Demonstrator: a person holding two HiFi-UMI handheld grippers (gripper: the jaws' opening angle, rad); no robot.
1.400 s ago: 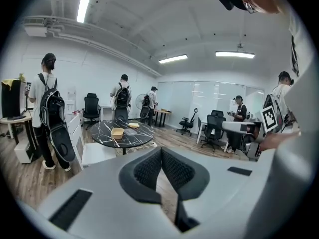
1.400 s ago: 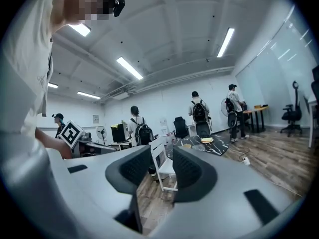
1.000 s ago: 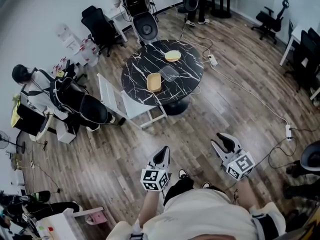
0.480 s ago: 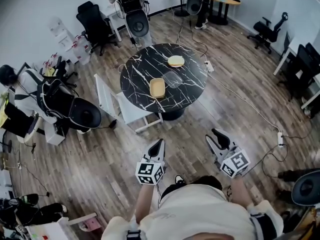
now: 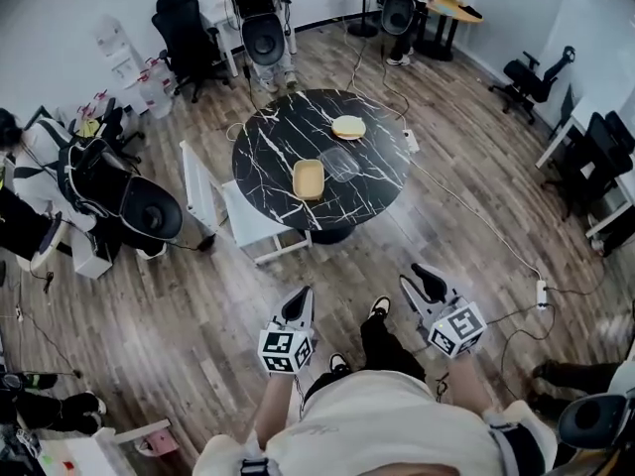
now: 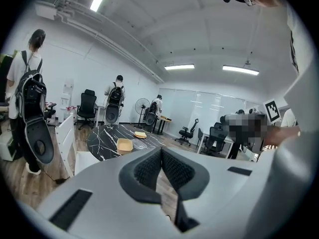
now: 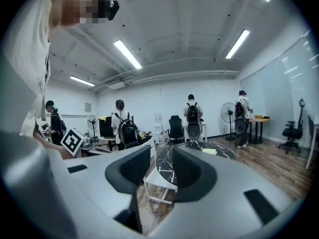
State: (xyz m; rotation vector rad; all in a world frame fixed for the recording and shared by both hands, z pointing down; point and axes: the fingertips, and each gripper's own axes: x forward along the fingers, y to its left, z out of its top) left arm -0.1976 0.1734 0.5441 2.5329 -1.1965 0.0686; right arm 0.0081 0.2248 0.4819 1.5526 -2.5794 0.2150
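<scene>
I hold both grippers out in front of me over the wooden floor, short of a round black marble table (image 5: 273, 157). My left gripper (image 5: 298, 298) (image 6: 161, 154) has its pads pressed together and holds nothing. My right gripper (image 5: 425, 278) (image 7: 162, 157) stands open, with a gap between its pads and nothing in it. On the table lie a yellow tray (image 5: 309, 178) (image 6: 124, 145), a clear container (image 5: 340, 164) and a round yellow dish (image 5: 348, 126) (image 7: 210, 152). My feet show between the grippers.
A white chair (image 5: 223, 206) (image 6: 67, 138) stands at the table's left side. People with backpacks (image 6: 30, 108) (image 7: 127, 131) stand about, and black office chairs (image 5: 189, 23) line the walls. A cable with a power strip (image 5: 541, 291) runs across the floor at right.
I have stepped toward the black table, so it and the white chair loom nearer in both gripper views. Neither gripper's jaws have changed.
</scene>
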